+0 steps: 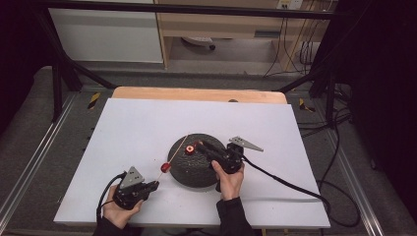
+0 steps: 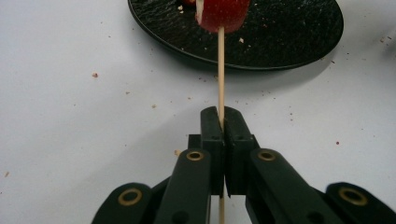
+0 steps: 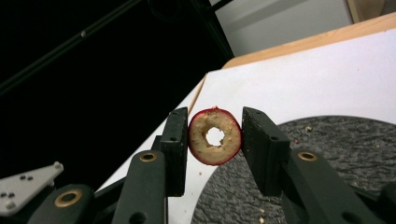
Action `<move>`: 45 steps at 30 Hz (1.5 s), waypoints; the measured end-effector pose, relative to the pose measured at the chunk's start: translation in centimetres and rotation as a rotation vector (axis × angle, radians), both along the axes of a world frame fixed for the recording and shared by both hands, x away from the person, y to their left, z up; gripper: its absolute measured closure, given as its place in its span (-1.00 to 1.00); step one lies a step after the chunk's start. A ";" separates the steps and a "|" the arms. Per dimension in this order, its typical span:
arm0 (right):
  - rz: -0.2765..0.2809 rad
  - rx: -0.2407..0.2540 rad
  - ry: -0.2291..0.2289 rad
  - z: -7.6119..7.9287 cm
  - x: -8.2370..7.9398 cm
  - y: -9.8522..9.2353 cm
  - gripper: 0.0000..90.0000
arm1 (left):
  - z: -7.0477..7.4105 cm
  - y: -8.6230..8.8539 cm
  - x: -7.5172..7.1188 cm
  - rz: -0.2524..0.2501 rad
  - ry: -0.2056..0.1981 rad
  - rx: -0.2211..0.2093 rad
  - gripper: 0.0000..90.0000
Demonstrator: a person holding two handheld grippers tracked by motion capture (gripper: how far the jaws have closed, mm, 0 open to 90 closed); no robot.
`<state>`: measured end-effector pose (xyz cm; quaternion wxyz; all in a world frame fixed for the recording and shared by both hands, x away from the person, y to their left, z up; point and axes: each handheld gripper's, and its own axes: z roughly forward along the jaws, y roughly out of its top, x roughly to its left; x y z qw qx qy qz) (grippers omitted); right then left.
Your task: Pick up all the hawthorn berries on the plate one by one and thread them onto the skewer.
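Left tool (image 2: 222, 122) clenched on skewer (image 2: 221, 74); right tool (image 3: 215, 135) grips cored fruit ring (image 3: 215, 136) above plate (image 3: 355, 154).

A white table (image 1: 147, 128) carries a black plate (image 1: 196, 169), just ahead of the left gripper (image 1: 156, 185) and under the right gripper (image 1: 196, 146). Crumbs (image 2: 95, 74) dot the table beside the left gripper.

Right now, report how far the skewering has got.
Done: one red fruit piece already sits on the skewer, which the left gripper clamps at its near end. In hand: the right gripper holds a cored fruit ring above the black plate. Left: line the ring's hole up with the skewer tip and slide it on.
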<state>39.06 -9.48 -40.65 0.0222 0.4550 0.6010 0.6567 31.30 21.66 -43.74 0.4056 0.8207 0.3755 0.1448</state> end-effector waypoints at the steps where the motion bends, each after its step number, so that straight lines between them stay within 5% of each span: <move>1: -0.007 0.012 0.000 0.1 0.0 0.0 0.40 | 0.0 0.0 0.0 0.000 0.000 -0.001 0.96; 9: -0.056 0.083 -0.031 0.9 0.5 -0.4 0.40 | 0.0 -0.1 -0.1 -0.003 -0.002 -0.002 0.96; 23: -0.123 0.203 -0.020 0.8 2.2 0.0 0.40 | 0.0 -0.3 -0.2 -0.012 -0.003 -0.011 0.96; 45: -0.143 0.334 -0.007 -0.4 3.1 1.9 0.40 | -0.2 -1.0 -0.4 -0.009 0.016 -0.063 0.96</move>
